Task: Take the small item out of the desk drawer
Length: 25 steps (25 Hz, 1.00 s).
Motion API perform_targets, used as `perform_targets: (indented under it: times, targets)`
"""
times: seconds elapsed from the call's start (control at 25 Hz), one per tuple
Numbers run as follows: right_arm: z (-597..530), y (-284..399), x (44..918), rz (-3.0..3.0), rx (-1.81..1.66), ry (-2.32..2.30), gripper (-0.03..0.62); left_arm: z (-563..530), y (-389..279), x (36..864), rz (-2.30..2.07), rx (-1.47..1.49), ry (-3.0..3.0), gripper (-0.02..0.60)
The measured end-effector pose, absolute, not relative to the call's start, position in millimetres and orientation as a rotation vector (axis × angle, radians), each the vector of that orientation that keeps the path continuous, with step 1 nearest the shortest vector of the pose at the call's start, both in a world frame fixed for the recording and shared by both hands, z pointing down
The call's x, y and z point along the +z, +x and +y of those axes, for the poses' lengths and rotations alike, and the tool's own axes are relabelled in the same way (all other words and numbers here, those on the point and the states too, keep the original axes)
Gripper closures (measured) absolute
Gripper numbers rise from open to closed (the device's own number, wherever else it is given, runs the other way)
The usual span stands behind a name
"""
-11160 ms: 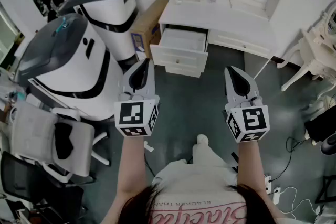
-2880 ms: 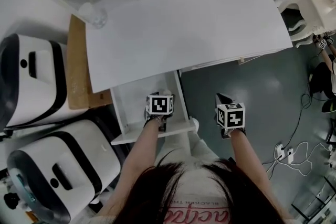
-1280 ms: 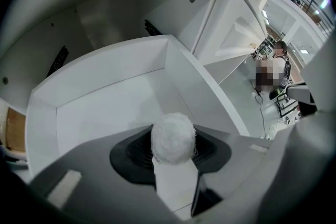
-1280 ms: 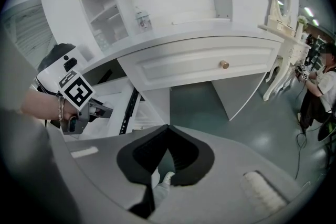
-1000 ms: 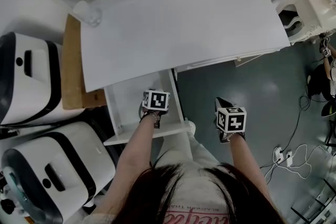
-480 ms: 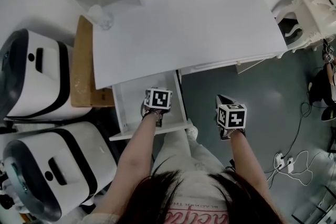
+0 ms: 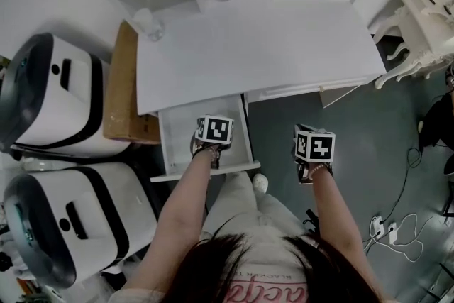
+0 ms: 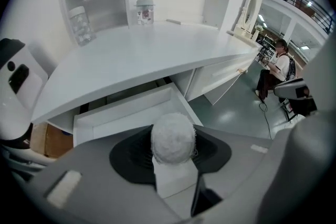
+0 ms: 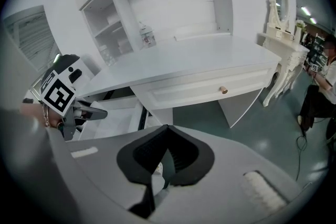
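Since one second ago the left gripper is a little higher above the open drawer, and its jaws are clamped on the small item, which hangs clear over the drawer floor, in front of the desk. The right gripper waits beside the drawer over the floor, its jaws together with nothing in them. I think the main danger is a slip: the item looks soft, so the pads may hold only fluff, and a quick swing could let it drop back into the drawer or down to the floor. Moving forward too early could also knock it against the desk edge. The item is white, with a round woolly head like a pompom on a plain blocky white base.
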State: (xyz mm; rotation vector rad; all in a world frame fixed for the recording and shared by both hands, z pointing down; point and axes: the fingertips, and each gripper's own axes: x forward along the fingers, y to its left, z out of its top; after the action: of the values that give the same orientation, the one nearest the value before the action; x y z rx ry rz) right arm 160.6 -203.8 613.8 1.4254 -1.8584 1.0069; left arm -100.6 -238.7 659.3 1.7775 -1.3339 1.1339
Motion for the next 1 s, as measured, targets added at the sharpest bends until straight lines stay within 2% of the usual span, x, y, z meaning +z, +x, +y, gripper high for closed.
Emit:
perform_targets:
  times: [1.0]
  targets:
    - [-234.9,111.9,518.2,-2.089,0.746,1.407,0.592,-244.4,-136.4,518.8,-1.630,0.769,1.966,0.396]
